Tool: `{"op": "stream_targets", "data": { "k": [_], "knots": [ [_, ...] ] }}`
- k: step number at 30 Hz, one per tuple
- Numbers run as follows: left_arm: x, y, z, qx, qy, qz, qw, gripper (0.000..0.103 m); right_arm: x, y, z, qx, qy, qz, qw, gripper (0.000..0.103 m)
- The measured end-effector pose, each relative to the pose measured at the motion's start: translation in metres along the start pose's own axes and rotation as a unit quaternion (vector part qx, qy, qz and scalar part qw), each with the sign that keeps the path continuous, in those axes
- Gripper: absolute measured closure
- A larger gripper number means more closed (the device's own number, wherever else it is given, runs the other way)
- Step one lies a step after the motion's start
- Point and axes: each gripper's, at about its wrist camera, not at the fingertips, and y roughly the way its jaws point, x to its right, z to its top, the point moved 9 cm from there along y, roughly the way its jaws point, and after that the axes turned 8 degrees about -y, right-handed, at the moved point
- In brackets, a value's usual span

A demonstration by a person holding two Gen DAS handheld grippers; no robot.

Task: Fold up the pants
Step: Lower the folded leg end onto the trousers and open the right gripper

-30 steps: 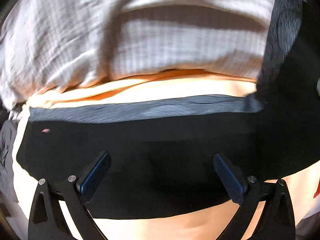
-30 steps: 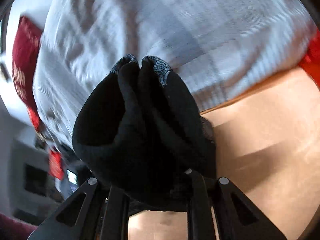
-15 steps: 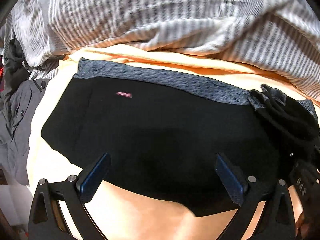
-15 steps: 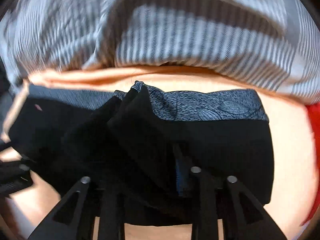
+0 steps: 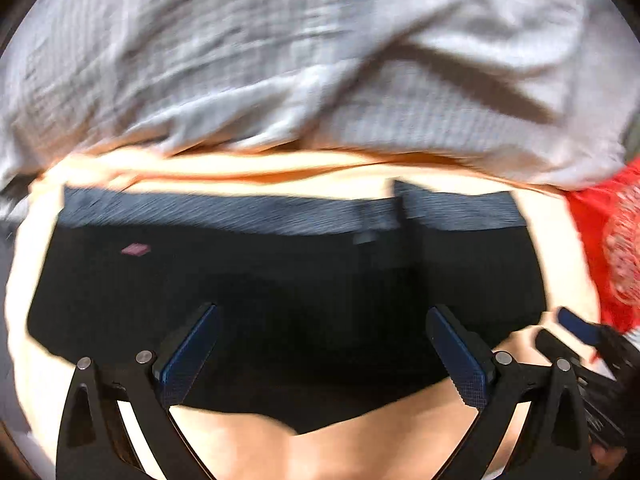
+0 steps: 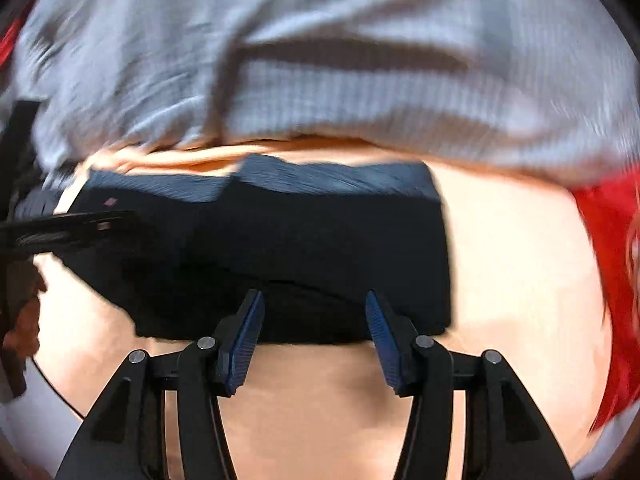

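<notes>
Black pants (image 5: 280, 280) with a grey waistband (image 5: 224, 210) lie flat on a peach sheet (image 5: 360, 452), with one part folded over at the right (image 6: 340, 248). My left gripper (image 5: 322, 310) hovers open above the pants' near half, nothing between its blue pads. My right gripper (image 6: 314, 294) hangs over the near edge of the folded part. Its jaws are opening and the pads stand apart from the cloth. Each gripper shows in the other's view: the right gripper (image 5: 580, 330) at the right edge, the left gripper (image 6: 64, 228) at the left edge.
A grey-and-white striped blanket (image 5: 320, 60) is bunched up just behind the waistband. A red cloth (image 5: 600, 248) lies to the right of the pants. Bare peach sheet (image 6: 512, 280) shows to the right and in front of them.
My right gripper carried a bunched black part of the pants over, laid it on the right side and let go as its jaws spread. Both views have shifted sideways over the pants.
</notes>
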Motion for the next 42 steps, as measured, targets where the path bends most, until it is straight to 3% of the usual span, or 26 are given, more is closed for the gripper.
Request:
{"op": "stream_targets", "data": {
  "k": [2, 3, 4, 7, 10, 11, 13, 18, 19, 20, 21, 24, 28, 32, 38, 42],
  "knots": [
    [0.019, 0.006, 0.0, -0.009, 0.021, -0.007, 0.9997, 0.02, 0.022, 0.006, -0.004, -0.009, 0.03, -0.002, 1.0, 0.054],
    [0.026, 0.012, 0.0, -0.015, 0.03, -0.008, 0.9994, 0.024, 0.028, 0.009, -0.002, -0.009, 0.041, 0.008, 0.999, 0.066],
    [0.034, 0.018, 0.0, -0.021, 0.038, -0.011, 0.999, 0.028, 0.033, 0.007, -0.005, -0.009, 0.046, 0.015, 0.999, 0.069],
    [0.048, 0.032, -0.001, -0.035, 0.042, -0.018, 0.9983, 0.03, 0.043, 0.021, 0.0, -0.014, 0.072, 0.031, 0.997, 0.073],
    [0.057, 0.042, -0.003, -0.046, 0.041, -0.026, 0.9978, 0.031, 0.05, 0.049, -0.009, -0.051, 0.1, 0.048, 0.993, 0.074],
    [0.059, 0.044, -0.005, -0.051, 0.041, -0.028, 0.9975, 0.043, 0.051, 0.052, -0.011, -0.054, 0.107, 0.053, 0.991, 0.074],
    [0.064, 0.049, -0.01, -0.07, 0.039, -0.037, 0.9961, 0.057, 0.05, 0.055, -0.011, -0.051, 0.103, 0.059, 0.992, 0.074],
    [0.069, 0.053, -0.019, -0.082, 0.041, -0.041, 0.995, 0.058, 0.05, 0.055, -0.011, -0.047, 0.104, 0.071, 0.991, 0.074],
    [0.069, 0.056, -0.019, -0.085, 0.037, -0.045, 0.9947, 0.062, 0.051, 0.056, -0.011, -0.046, 0.111, 0.076, 0.99, 0.074],
    [0.068, 0.057, -0.019, -0.085, 0.034, -0.044, 0.9948, 0.083, 0.052, 0.056, -0.011, -0.046, 0.117, 0.081, 0.989, 0.074],
    [0.065, 0.058, -0.019, -0.087, 0.032, -0.04, 0.9949, 0.096, 0.051, 0.057, -0.01, -0.046, 0.12, 0.083, 0.988, 0.074],
    [0.068, 0.045, -0.021, -0.08, 0.023, -0.074, 0.9938, 0.098, 0.052, 0.054, -0.008, -0.044, 0.126, 0.091, 0.987, 0.074],
    [0.08, 0.021, -0.03, -0.064, 0.058, -0.081, 0.993, 0.098, 0.053, 0.042, -0.007, -0.04, 0.126, 0.092, 0.987, 0.073],
    [0.066, 0.022, -0.042, -0.073, 0.046, -0.07, 0.9938, 0.098, 0.05, 0.032, -0.007, -0.04, 0.124, 0.1, 0.986, 0.073],
    [0.045, 0.062, -0.052, -0.093, 0.035, -0.039, 0.9943, 0.097, 0.035, 0.037, -0.016, -0.057, 0.103, 0.109, 0.987, 0.073],
    [0.045, 0.048, -0.048, -0.081, 0.046, -0.023, 0.9954, 0.096, 0.037, 0.029, -0.014, -0.05, 0.103, 0.107, 0.988, 0.073]
  ]
}}
